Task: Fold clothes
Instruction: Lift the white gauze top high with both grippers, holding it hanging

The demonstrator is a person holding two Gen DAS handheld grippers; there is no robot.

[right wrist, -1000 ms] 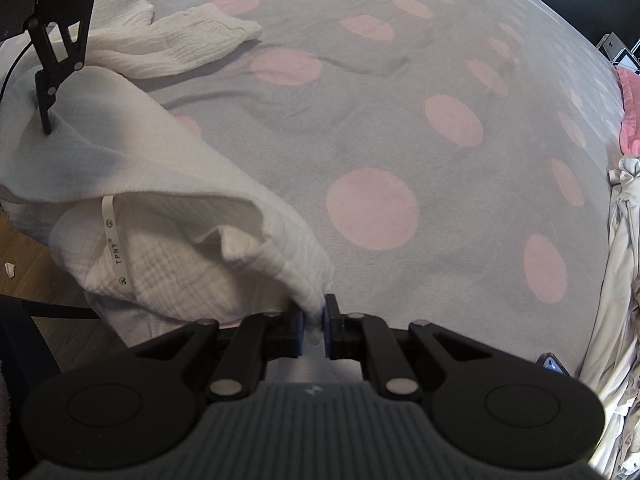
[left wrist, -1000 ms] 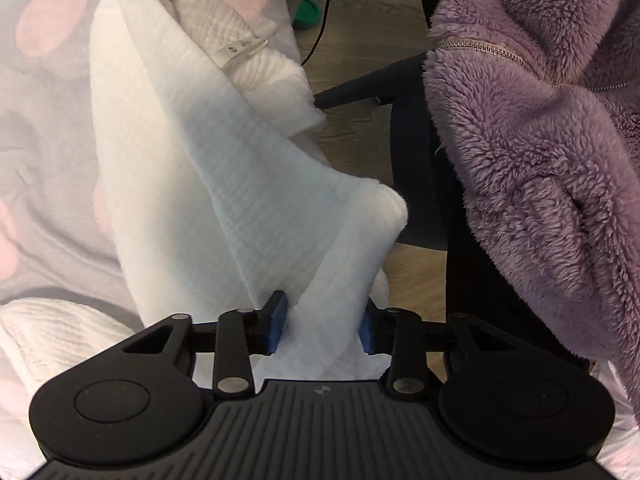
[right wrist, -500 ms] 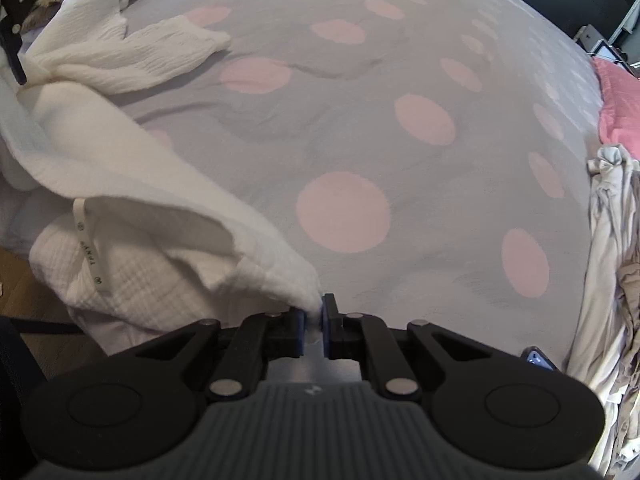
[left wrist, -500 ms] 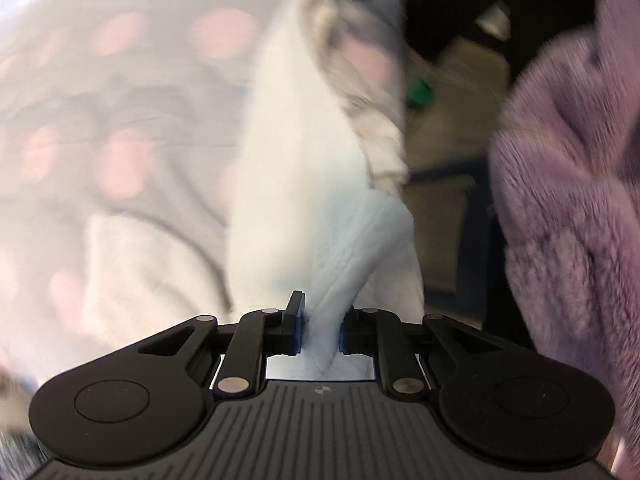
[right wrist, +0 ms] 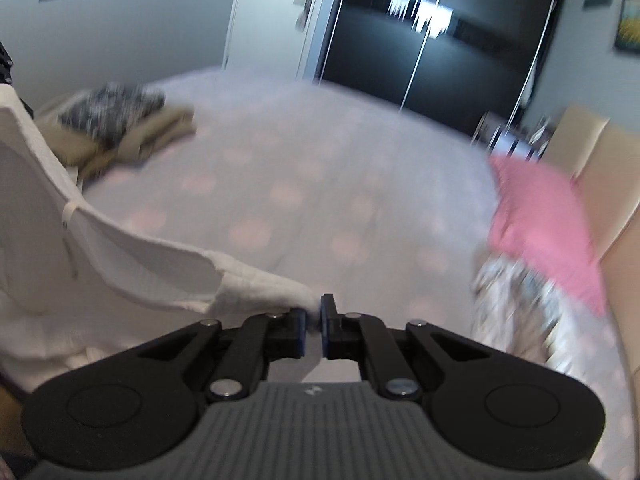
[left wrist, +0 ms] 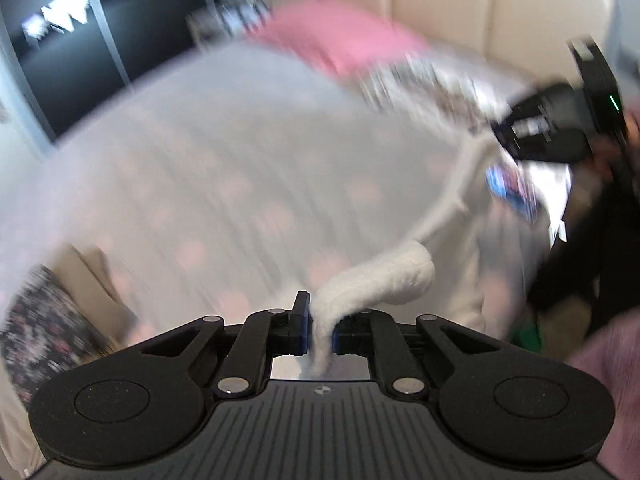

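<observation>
Both grippers, left [left wrist: 321, 330] and right [right wrist: 313, 326], clamp the white garment [right wrist: 132, 256], now lifted off the bed [right wrist: 320, 168], seemingly to spread it.

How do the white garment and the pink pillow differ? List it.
The white garment is held up off the bed, clamped by the left gripper and the right gripper; the pink pillow lies on the bed untouched. The garment is white and crinkled; the pillow is plain pink. Both are soft fabric.
</observation>
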